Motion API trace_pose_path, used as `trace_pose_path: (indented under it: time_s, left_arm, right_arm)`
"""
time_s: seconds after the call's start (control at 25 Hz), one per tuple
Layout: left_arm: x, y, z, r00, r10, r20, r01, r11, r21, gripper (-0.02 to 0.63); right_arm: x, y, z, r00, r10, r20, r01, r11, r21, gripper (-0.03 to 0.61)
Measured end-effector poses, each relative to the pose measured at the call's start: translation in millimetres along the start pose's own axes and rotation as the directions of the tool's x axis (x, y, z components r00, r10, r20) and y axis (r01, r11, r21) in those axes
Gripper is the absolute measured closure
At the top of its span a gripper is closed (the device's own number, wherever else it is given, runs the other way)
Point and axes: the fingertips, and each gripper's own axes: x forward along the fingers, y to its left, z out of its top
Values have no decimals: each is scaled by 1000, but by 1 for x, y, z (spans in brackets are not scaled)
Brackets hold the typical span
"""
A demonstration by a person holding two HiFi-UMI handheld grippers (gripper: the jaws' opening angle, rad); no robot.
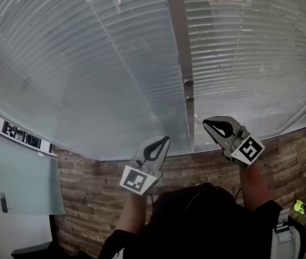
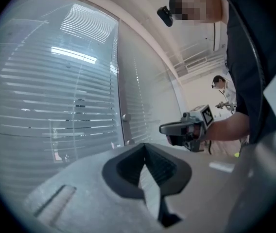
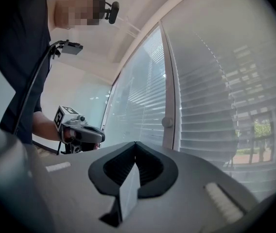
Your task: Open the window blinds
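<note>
Nearest: my dark top (image 1: 196, 220) and both forearms fill the bottom of the head view.

Left tool (image 1: 165, 140): held level, pointing at the window. Jaws together, pads meeting at the tip, nothing between them; my own view along it confirms this (image 2: 145, 145). Marker cube sits at its rear.

Right tool (image 1: 207, 123): also level and pointing at the window, a little farther forward than the left. Jaws together, empty, which its own view confirms (image 3: 135, 143). Each tool shows in the other's camera, well apart, side by side: the right seen from the left (image 2: 163, 128), the left seen from the right (image 3: 101, 136).

Floor (image 1: 88, 198): brown wood planks running up to the foot of the window.

Window blinds (image 1: 88, 63): straight ahead of both tools, touched by neither. Horizontal pale slats are lowered over the full height of two panes, one on each side of an upright frame post (image 1: 177, 47). Two small round knobs (image 1: 188, 82) sit one above the other on the post. The left tool points at the bottom edge of the left pane, just beside the post; the right tool is just right of the post, in front of the right pane's lower part. Through the slats at the right edge of the right gripper view, greenery and a building show faintly (image 3: 254, 130).

Far left: a pale glass panel (image 1: 18, 177) stands against the wall.

Farthest: a second person (image 2: 221, 84) stands well behind me in the left gripper view.
</note>
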Motion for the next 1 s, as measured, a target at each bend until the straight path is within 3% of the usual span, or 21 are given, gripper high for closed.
trace_pose_path:
  time_s: [0.48, 0.56, 0.8, 1.0]
  left_arm:
    - [36, -21, -7, 992, -124, 6, 124, 992, -3, 611]
    - [38, -25, -10, 987, -161, 7, 161, 987, -8, 609]
    - [28, -26, -14, 965, -263, 17, 263, 964, -40, 611]
    - [22, -12, -11, 945, -324, 35, 325, 945, -29, 611]
  right_arm:
    - [-20, -32, 12, 995, -95, 24, 95, 995, 9, 571]
    - [-16, -31, 11, 994, -106, 1, 106, 994, -4, 538]
    - [5, -22, 12, 978, -181, -101, 169, 979, -117, 492]
    - [33, -31, 23, 943, -292, -163, 233, 923, -305, 442]
